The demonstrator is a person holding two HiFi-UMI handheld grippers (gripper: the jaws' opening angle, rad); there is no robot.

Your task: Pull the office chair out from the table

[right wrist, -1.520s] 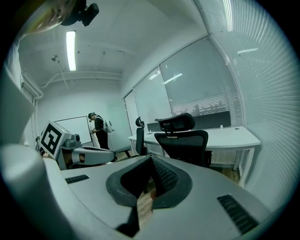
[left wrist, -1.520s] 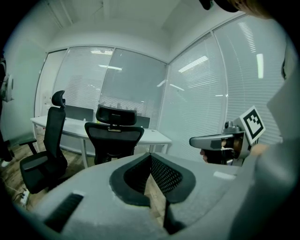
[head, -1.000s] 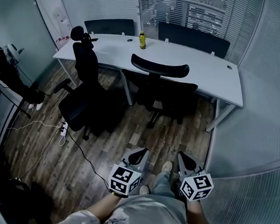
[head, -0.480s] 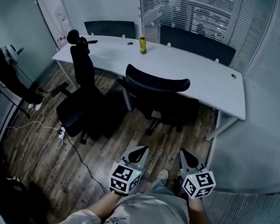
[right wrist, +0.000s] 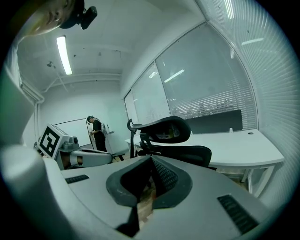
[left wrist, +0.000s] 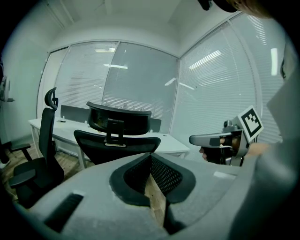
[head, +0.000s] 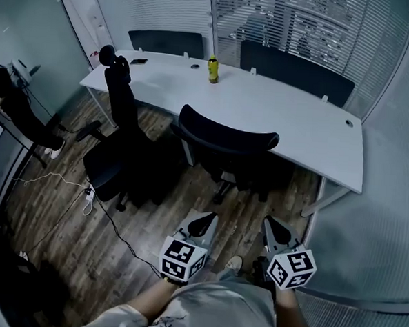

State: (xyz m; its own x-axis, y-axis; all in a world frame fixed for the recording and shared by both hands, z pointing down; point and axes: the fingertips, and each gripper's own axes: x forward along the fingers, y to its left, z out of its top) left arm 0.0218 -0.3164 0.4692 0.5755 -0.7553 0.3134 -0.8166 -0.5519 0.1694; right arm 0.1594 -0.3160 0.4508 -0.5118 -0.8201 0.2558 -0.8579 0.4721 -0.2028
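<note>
White tabletop [head: 290, 123] spans the far side of the room. The black mesh office chair [head: 227, 136] sits at its near edge, seat tucked under and backrest towards the person. A second black chair with headrest [head: 120, 137] stands clear of the tabletop at left on the wood floor [head: 152, 225]. Only print is the square black-and-white markers on the gripper cubes. The yellow bottle [head: 212, 69] label is too small to read.

Only the head view shows the bottle and the white power strip [head: 90, 195]. Left gripper view shows the office chair [left wrist: 117, 140] ahead and the right gripper [left wrist: 206, 139] alongside. Right gripper view adds a ceiling light strip [right wrist: 63, 54] and a bystander in dark clothes [right wrist: 96, 133].

Left gripper [head: 202, 225] and right gripper [head: 275, 233] are near the person, well short of the chair. Both have jaws closed together, nothing between them.
</note>
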